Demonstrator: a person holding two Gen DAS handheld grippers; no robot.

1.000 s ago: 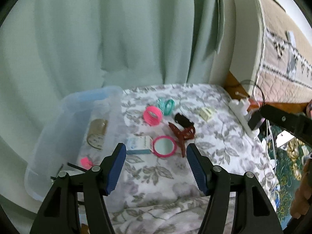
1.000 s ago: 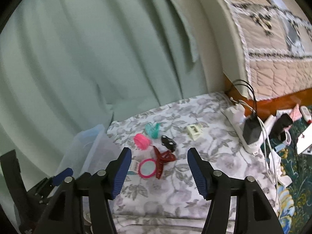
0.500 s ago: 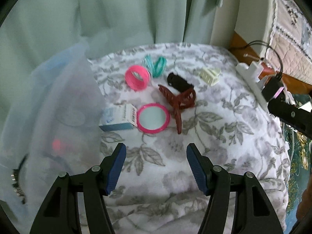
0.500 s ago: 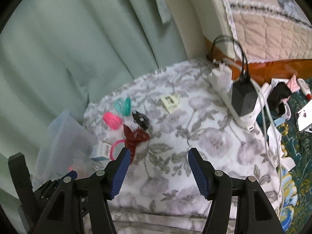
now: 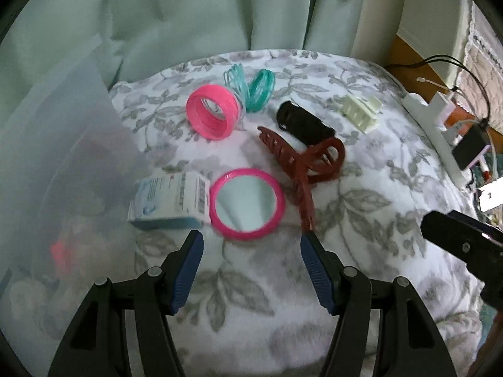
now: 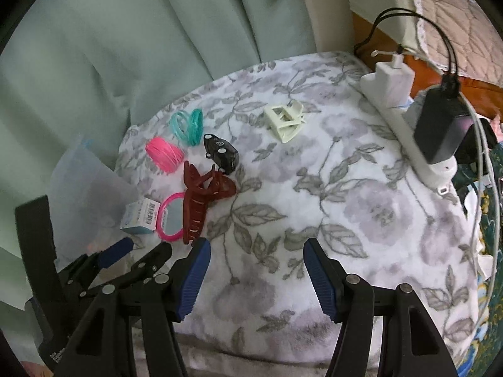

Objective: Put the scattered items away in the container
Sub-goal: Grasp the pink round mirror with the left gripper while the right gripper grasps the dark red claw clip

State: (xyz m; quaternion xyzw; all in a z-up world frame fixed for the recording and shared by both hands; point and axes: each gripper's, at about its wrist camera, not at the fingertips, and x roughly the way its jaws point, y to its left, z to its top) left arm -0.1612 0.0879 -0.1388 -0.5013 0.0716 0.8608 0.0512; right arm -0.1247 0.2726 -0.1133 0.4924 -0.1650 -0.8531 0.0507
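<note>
- Left gripper (image 5: 250,240): fingers spread, holding nothing, over bare floral cloth just short of the pink mirror (image 5: 247,204).
- Right gripper (image 6: 257,248): fingers apart, empty, bare cloth ahead.
- Small box (image 5: 169,200) touches the mirror; translucent container (image 5: 63,163) just left.
- Beyond: red claw clip (image 5: 301,163), pink coil (image 5: 213,115), cloth's far edge at the curtain (image 5: 188,15).

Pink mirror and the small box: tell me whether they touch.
Touching. In the left wrist view the pink mirror rim meets the barcode end of the small box, with no bedspread showing between them.
</note>
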